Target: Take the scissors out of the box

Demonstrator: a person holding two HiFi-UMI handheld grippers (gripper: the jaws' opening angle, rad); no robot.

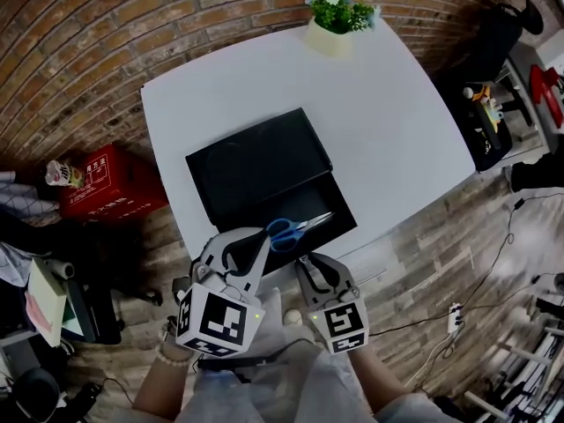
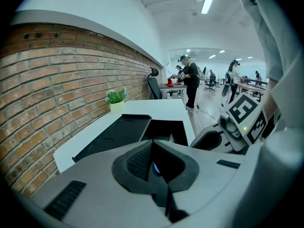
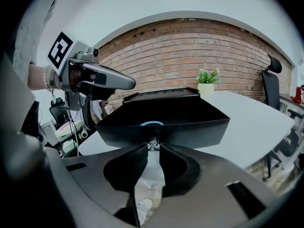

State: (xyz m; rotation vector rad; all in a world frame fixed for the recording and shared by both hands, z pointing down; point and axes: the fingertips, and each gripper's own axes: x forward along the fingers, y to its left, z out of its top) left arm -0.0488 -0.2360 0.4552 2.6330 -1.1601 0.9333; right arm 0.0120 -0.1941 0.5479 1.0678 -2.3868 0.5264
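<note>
The scissors [image 1: 298, 228] lie in the open black box [image 1: 256, 161]. They are in its lower tray, close to the front wall, with two rounded blue plastic handle loops and thin bright metal blades angled up to the right. In the right gripper view only a blue arc of one handle shows over the box's front rim.

The box is matte black with straight walls and square corners. Its flat lid is folded back beside the tray, and it sits on a smooth white surface [image 1: 379, 122].

The left gripper [image 1: 266, 232] hangs over the handle end of the scissors. Its grey fingers [image 2: 133, 160], lined with dark ribbed pads, are pressed together at the tips. A sliver of blue shows through the hollow behind them.

The right gripper [image 1: 310, 261] sits at the box's front edge. Its fingers [image 3: 126, 167] stand a narrow gap apart. A small shiny round piece at the foot of the box wall lies right at their tips, and I cannot tell whether they touch it.

At the far edge of the surface stands a small leafy plant [image 1: 337, 16] in a pale pot, in front of a rough red brick wall [image 1: 106, 33]. A red carton [image 1: 110, 183] sits on the wood-plank floor to the left.
</note>
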